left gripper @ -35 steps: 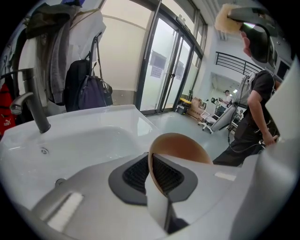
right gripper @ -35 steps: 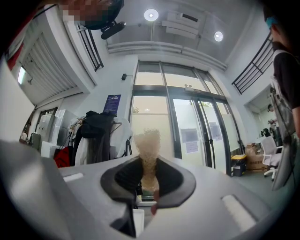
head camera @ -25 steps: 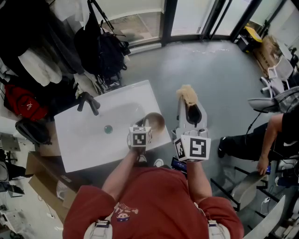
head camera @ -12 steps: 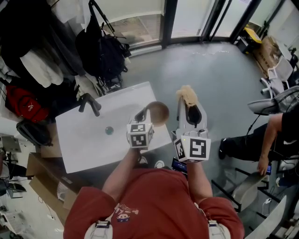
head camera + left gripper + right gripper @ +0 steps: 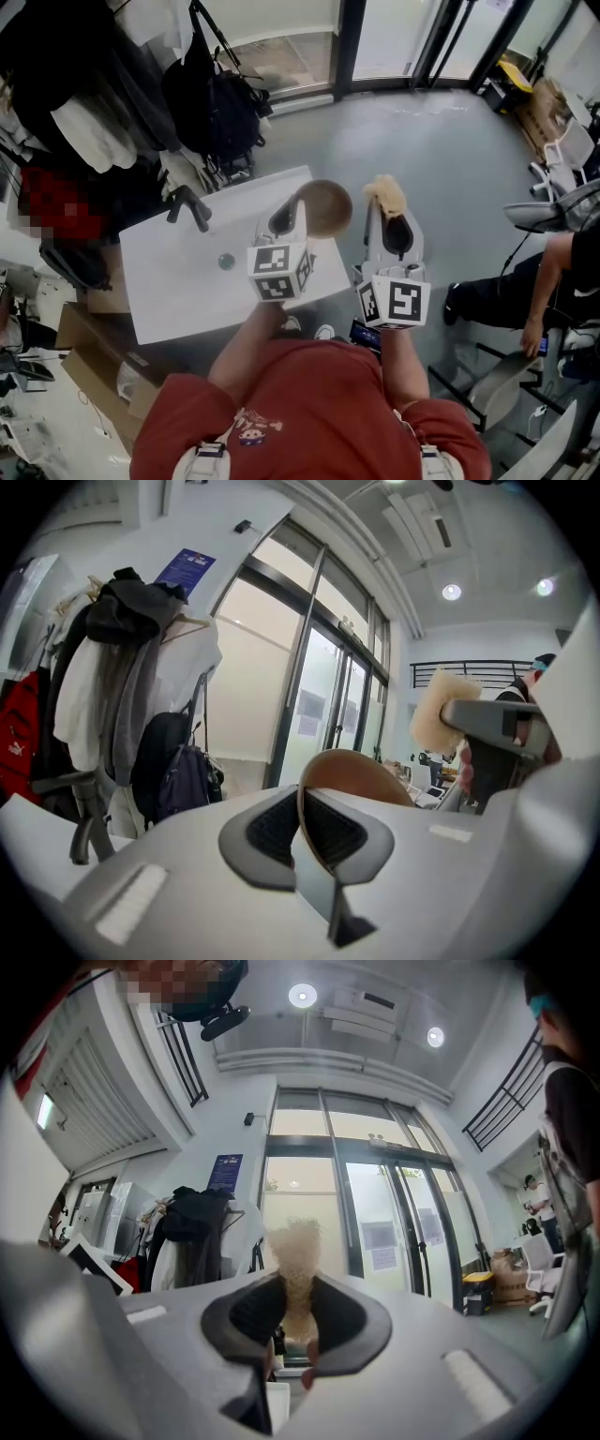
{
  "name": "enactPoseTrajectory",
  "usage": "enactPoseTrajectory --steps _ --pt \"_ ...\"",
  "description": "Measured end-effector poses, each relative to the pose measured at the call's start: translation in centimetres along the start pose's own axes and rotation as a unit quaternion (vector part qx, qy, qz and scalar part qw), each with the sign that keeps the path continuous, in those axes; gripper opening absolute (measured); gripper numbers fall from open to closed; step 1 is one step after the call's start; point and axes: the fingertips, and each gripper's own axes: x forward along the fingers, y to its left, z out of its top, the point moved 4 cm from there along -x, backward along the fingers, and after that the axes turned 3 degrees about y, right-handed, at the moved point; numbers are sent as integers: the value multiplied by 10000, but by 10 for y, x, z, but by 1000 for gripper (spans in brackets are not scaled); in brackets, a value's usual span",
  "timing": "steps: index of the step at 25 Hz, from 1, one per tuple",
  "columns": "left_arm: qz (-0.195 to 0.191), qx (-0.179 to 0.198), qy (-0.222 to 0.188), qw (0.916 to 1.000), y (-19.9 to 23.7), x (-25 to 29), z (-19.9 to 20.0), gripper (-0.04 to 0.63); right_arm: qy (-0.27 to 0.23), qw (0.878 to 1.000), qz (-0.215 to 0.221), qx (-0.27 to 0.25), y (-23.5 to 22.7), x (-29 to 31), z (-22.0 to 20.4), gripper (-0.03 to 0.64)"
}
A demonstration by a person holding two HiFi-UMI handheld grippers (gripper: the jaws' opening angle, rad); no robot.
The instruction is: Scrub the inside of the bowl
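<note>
A brown bowl (image 5: 325, 206) hangs in the air above the right end of the white sink (image 5: 178, 281), held by its rim in my left gripper (image 5: 292, 217), which is shut on it. In the left gripper view the bowl's thin rim (image 5: 305, 803) runs between the two black pads. My right gripper (image 5: 392, 225) stands just right of the bowl, shut on a beige sponge (image 5: 383, 195) that sticks out past its tips. The right gripper view shows the sponge (image 5: 295, 1279) pinched between the pads. Bowl and sponge are a little apart.
A black tap (image 5: 192, 208) and a drain (image 5: 225, 262) sit in the sink. Coats and a black backpack (image 5: 216, 108) hang behind it. A second person (image 5: 553, 281) sits at the right by chairs. Cardboard boxes (image 5: 89, 366) lie at the lower left.
My left gripper has lifted the bowl up from the sink's right edge, closer to the head camera and nearer the sponge. The right gripper has stayed where it was.
</note>
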Motion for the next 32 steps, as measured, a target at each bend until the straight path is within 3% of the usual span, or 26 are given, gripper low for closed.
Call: enactPoseTrajectory --steps 7,14,19,23,27,32 --pt "139 249 -787 9965 -3 -21 47 21 -73 10000 28 17 2 -1 2 75" --pt "231 466 -1289 9903 -9 -42 76 21 -80 9999 100 49 5 -4 5 75" --pt "352 572 -1301 9892 -9 -47 79 21 -295 9992 264 82 12 -10 21 75" --pt "370 641 -1291 9889 -8 -46 77 21 -416 9966 714 4 30 -17 37 75" --pt "347 714 -1296 9884 -12 -45 82 21 -205 9910 1298 -260 47 -13 34 75" --pt "341 810 -1272 9880 -18 -46 80 21 154 9839 1667 -634 54 -4 23 75"
